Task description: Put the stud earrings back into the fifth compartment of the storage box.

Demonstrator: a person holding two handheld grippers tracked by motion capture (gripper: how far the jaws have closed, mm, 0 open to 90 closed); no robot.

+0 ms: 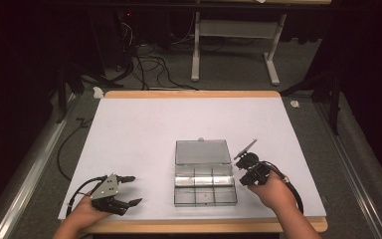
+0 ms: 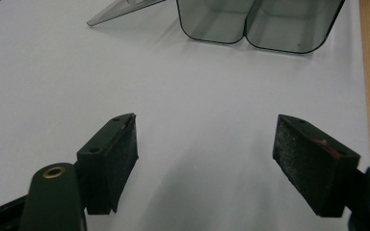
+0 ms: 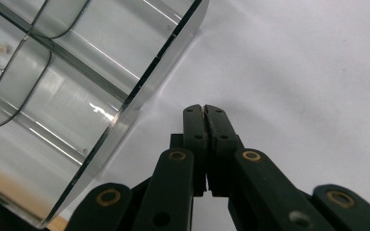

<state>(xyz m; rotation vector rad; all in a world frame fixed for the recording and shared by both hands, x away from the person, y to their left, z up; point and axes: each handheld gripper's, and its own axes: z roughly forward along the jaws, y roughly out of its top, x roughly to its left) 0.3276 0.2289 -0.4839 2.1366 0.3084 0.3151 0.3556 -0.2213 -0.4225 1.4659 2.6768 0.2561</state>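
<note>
Two grippers rest on your white worktop (image 1: 144, 124), either side of a clear compartment box (image 1: 205, 186). The box lies open near your edge, its lid (image 1: 202, 152) folded back and pointing away from you, long axis running left to right. Your left gripper (image 1: 127, 190) has fingers spread wide, well apart from the box. Your right gripper (image 1: 242, 168) sits just beside the box, fingers pressed together, holding nothing.
</note>
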